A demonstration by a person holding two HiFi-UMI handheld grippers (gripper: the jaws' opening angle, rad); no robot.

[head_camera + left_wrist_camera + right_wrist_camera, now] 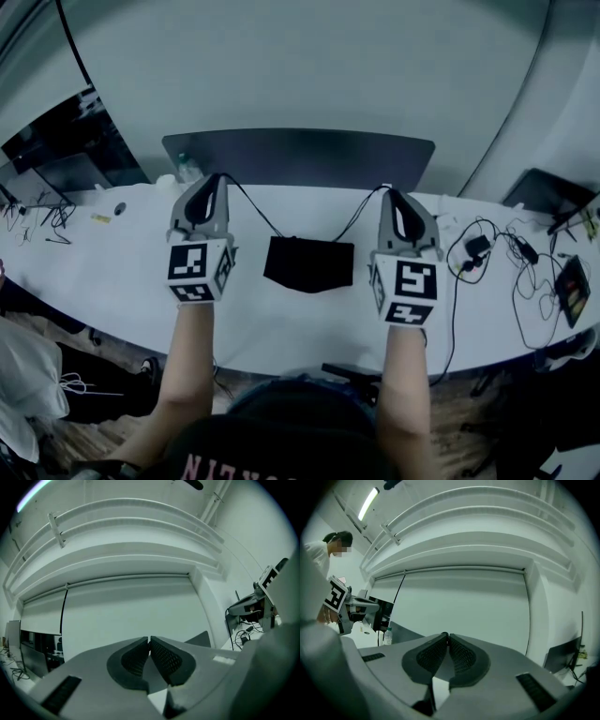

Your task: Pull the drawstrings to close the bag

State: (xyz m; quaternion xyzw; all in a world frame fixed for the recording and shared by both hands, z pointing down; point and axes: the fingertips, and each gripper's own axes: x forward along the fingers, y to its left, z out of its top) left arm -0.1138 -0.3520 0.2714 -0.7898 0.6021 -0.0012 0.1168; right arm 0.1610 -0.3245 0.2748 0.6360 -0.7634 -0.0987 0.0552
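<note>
A black drawstring bag lies flat on the white table, between my two grippers. Its two thin black drawstrings run taut from the bag's top corners up and outward. The left drawstring ends at the tip of my left gripper, which is shut on it. The right drawstring ends at the tip of my right gripper, also shut on it. In the gripper views the left gripper and right gripper point up at the wall, pads pressed together; the bag is hidden there.
A dark panel stands behind the table. Cables and a charger lie at the right, with a small device beyond them. A water bottle stands at the back left near monitors. A person stands beside the table.
</note>
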